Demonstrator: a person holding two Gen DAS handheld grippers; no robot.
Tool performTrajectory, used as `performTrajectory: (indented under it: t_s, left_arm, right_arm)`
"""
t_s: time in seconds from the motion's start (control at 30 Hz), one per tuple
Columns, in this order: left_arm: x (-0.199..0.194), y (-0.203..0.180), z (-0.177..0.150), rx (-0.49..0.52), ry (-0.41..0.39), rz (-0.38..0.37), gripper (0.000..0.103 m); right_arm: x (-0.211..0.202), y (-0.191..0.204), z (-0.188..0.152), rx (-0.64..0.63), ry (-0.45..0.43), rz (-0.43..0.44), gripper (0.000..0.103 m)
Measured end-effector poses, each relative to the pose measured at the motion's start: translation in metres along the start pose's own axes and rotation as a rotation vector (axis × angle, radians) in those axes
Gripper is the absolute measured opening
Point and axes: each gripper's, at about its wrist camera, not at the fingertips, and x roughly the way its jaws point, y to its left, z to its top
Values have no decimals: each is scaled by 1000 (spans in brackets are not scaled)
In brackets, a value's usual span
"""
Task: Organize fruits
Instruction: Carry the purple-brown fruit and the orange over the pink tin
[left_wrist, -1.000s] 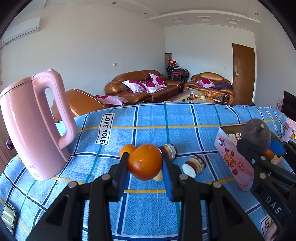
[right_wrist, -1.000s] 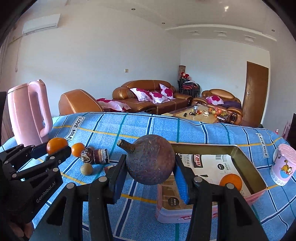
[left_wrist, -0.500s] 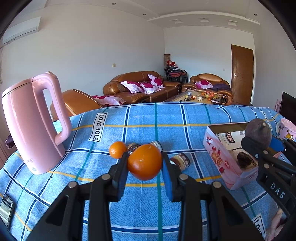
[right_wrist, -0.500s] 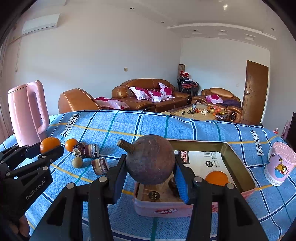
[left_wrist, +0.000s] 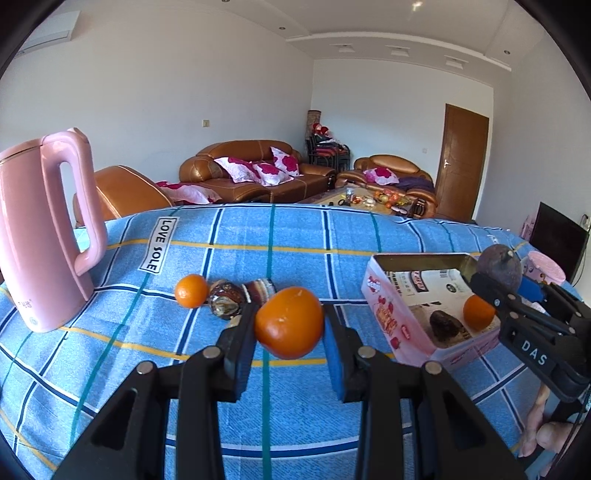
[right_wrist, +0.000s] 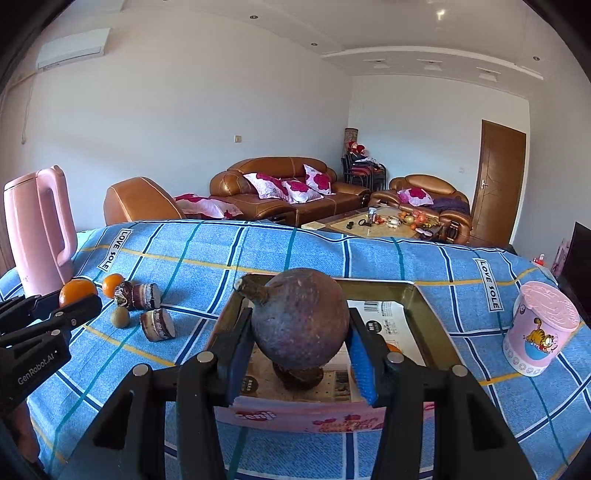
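Now the right hand-held gripper (right_wrist: 299, 350), clamped on a dark round fruit (right_wrist: 301, 325), has moved over the open pink tin (right_wrist: 417, 299), so a drop looks near, while the left hand-held gripper (left_wrist: 290, 332) grips an orange (left_wrist: 290, 323) above the desk (left_wrist: 221, 266).

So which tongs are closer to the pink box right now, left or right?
Right. The right tongs, gripping the dark round fruit, are above the pink box at its near end. The left tongs, gripping an orange, are off to the box's left, above the cloth.
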Motion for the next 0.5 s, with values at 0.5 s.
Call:
performTrajectory:
  t_s: [0.5]
  left_arm:
    - [11,-55,9,44,-17,-73,36]
  right_arm:
    - [4,-59,5,13,-13,-96,50]
